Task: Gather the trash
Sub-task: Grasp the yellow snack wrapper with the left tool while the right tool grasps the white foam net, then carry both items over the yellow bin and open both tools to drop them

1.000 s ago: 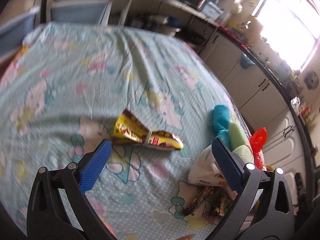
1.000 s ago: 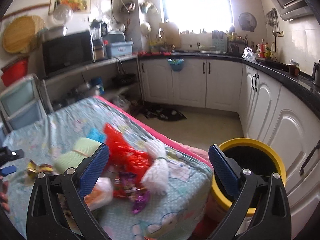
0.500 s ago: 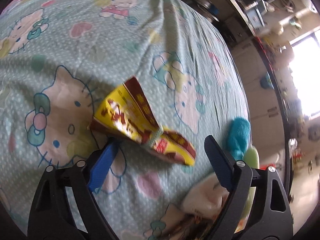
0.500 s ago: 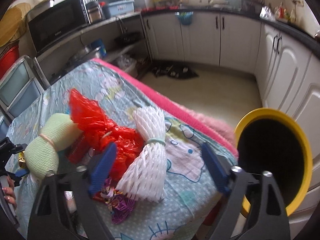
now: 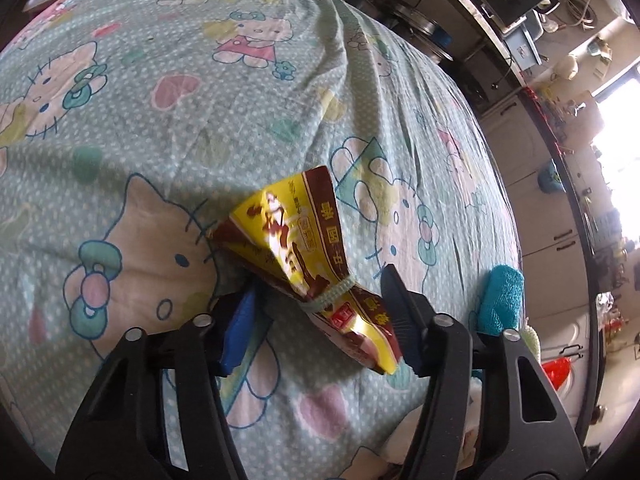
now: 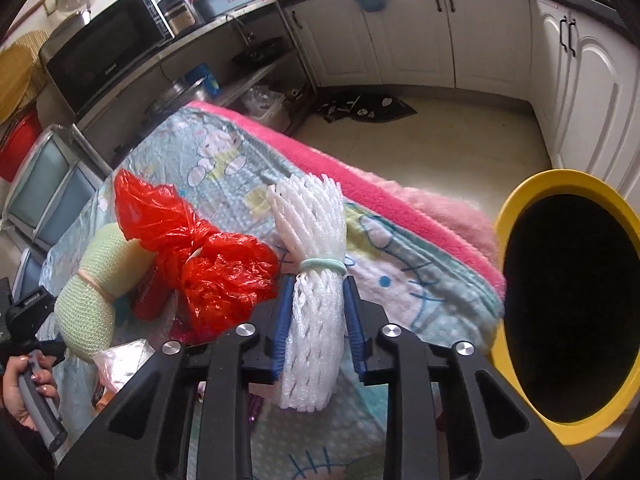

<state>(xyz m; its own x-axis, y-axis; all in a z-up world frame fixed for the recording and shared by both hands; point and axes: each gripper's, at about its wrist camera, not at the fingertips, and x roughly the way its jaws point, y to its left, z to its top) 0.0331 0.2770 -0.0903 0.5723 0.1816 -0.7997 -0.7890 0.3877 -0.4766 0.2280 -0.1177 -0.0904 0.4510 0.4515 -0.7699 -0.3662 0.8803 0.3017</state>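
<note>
On bedsheet (image 5: 240,80): left gripper (image 5: 320,312) spread around snack wrapper (image 5: 296,248); right gripper (image 6: 316,312) pinching foam net (image 6: 316,280).

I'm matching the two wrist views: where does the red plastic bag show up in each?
Left wrist: red plastic bag only a sliver at the lower right edge, below the teal roll.
Right wrist: red plastic bag left of centre, beside the white foam net.
Shared landmark: the cartoon-print sheet.

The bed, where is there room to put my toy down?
The sheet is bare above the yellow wrapper. It is crowded at the corner by the yellow bin: red bag, white foam net, green roll.
</note>
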